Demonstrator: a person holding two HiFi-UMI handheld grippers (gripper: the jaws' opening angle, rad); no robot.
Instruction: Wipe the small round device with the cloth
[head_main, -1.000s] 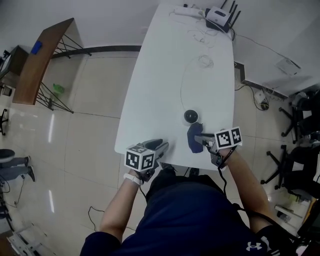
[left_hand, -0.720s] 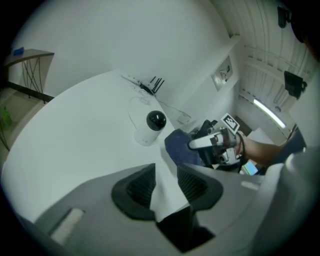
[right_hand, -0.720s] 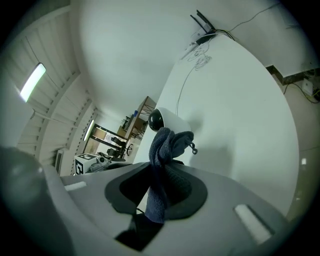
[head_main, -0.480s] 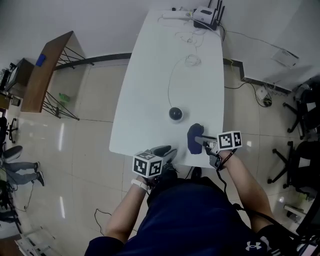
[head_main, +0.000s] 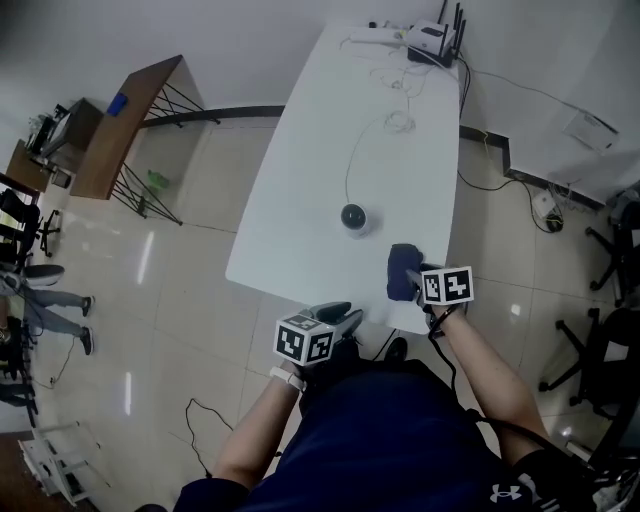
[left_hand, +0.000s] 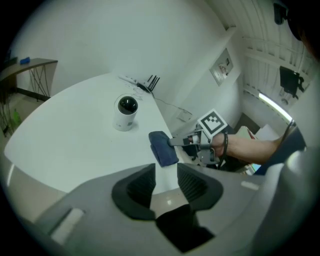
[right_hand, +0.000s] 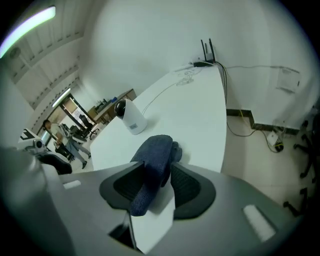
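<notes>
The small round device (head_main: 354, 217), white with a black dome lens, stands upright on the white table (head_main: 330, 170); both gripper views show the device (left_hand: 126, 112) (right_hand: 129, 116). A folded dark blue cloth (head_main: 402, 271) lies near the table's front right edge, to the right of the device and apart from it. My right gripper (head_main: 412, 280) has the cloth (right_hand: 152, 160) between its jaws, which are opening; the cloth leans on one pad with a gap at the other. My left gripper (head_main: 340, 315) is open and empty, just off the table's near edge.
A white cable (head_main: 375, 125) runs from the device to a router (head_main: 435, 38) and a power strip at the far end. A brown side table (head_main: 130, 125) stands on the tiled floor at the left. Office chairs (head_main: 610, 350) are at the right.
The head view has swung. The right gripper and the cloth have drawn back a little to the right of the device. The left gripper has stayed by the near edge.
</notes>
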